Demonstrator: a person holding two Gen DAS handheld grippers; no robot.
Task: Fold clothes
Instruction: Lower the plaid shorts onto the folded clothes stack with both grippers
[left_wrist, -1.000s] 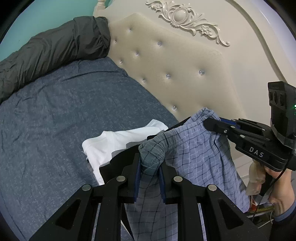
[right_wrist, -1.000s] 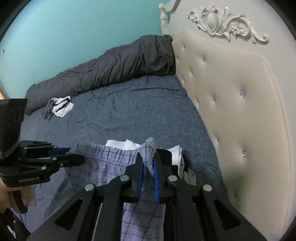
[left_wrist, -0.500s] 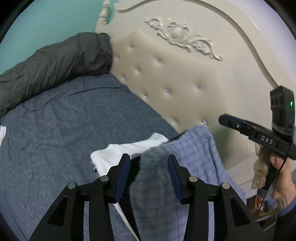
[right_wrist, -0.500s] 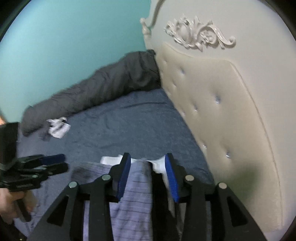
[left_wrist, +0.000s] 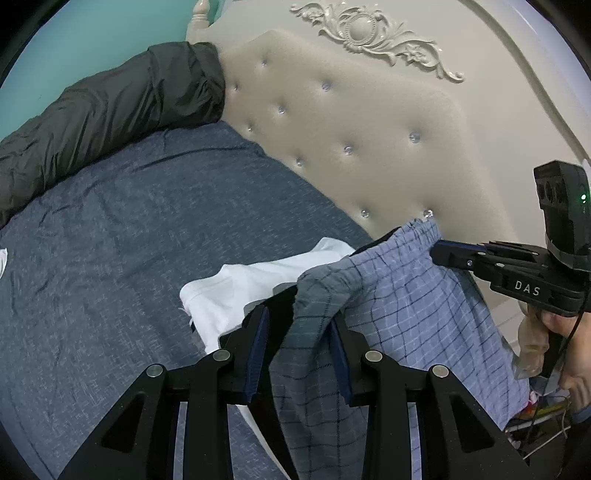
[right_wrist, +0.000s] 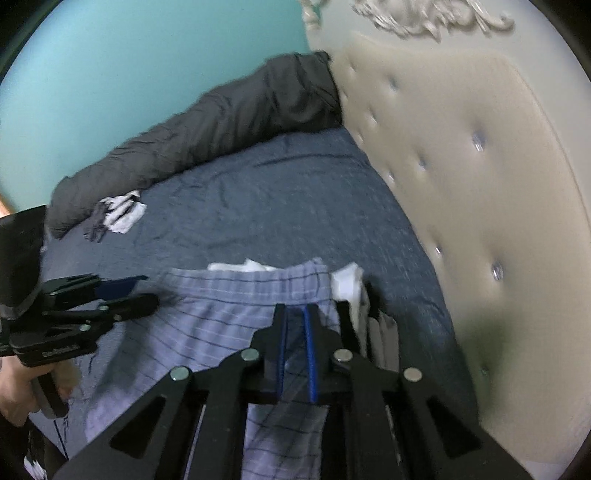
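Checked blue shorts (left_wrist: 413, 314) hang over the bed (left_wrist: 147, 221) edge atop a white shirt (left_wrist: 240, 288), both tools just re-closing after letting go: right tool (right_wrist: 295, 325) pressed together on the waistband, left tool (left_wrist: 299, 328) half spread around a bunched corner, so regrasping looks underway.

Bed (left_wrist: 147, 229): grey duvet (left_wrist: 103, 110), white garment (left_wrist: 236, 291), checked shorts (left_wrist: 424, 306).
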